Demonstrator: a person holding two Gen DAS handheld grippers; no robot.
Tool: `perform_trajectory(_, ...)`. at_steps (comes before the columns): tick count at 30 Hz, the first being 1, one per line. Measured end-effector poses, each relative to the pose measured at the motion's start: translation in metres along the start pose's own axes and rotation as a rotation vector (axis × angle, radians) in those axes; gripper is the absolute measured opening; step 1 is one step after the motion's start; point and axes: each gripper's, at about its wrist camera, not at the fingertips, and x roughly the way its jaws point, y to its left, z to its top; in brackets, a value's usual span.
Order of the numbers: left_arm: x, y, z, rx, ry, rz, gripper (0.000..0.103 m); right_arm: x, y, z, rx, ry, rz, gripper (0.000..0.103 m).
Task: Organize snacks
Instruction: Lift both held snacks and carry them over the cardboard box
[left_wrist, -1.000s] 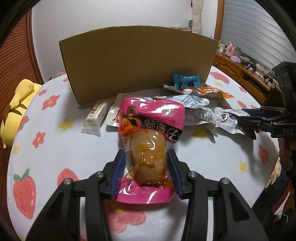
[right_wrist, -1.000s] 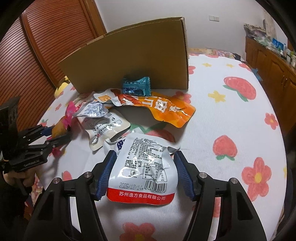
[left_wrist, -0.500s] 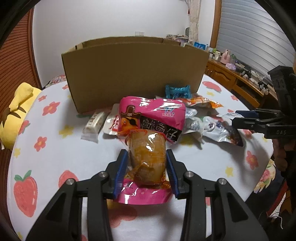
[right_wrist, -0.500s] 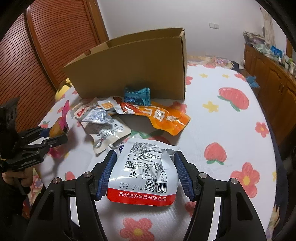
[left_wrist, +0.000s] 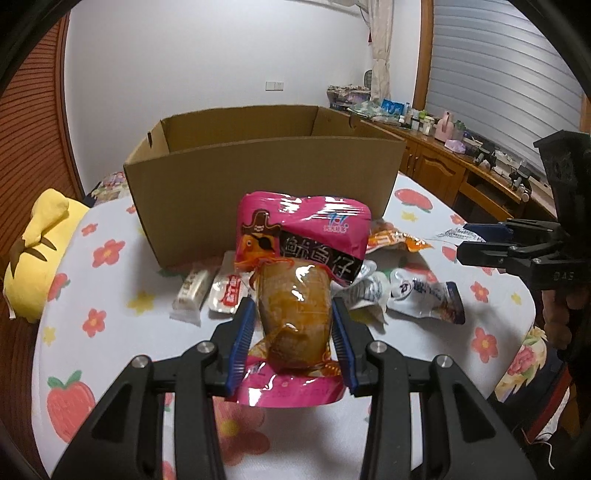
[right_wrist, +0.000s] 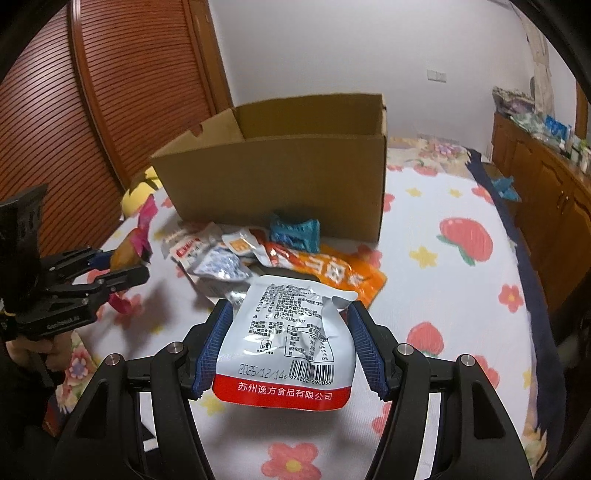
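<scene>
two grippers, each clamped on a snack above the bed, near side of the open cardboard box (left_wrist: 258, 162). left gripper (left_wrist: 293, 339) squeezes the pink fish pouch (left_wrist: 295, 266) at its lumpy middle — probably soft, slick film, light. right gripper (right_wrist: 291, 347) pinches the white foil packet (right_wrist: 291, 332) by its edges — likely light and crinkly, prone to slip. both point level toward the box.

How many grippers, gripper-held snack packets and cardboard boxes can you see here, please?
Grippers: 2 (left gripper, right gripper)
Held snack packets: 2 (pink packet, white packet)
Cardboard box: 1
Total: 5
</scene>
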Motion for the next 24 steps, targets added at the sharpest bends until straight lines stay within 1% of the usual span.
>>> perform_trajectory(13,-0.01,0.002,0.022,0.011,-0.038,0.017,0.04,-0.014,0.016,0.026,-0.054,-0.047,-0.001,0.066)
perform_trajectory(19,-0.011,0.006,0.038,0.014,-0.055,0.02,0.04,-0.019,0.022,0.046,-0.083,-0.072,-0.007,0.066)
perform_trajectory(24,-0.014,0.013,0.058,0.014,-0.076,0.025,0.04,-0.022,0.024,0.067,-0.091,-0.094,0.003,0.066)
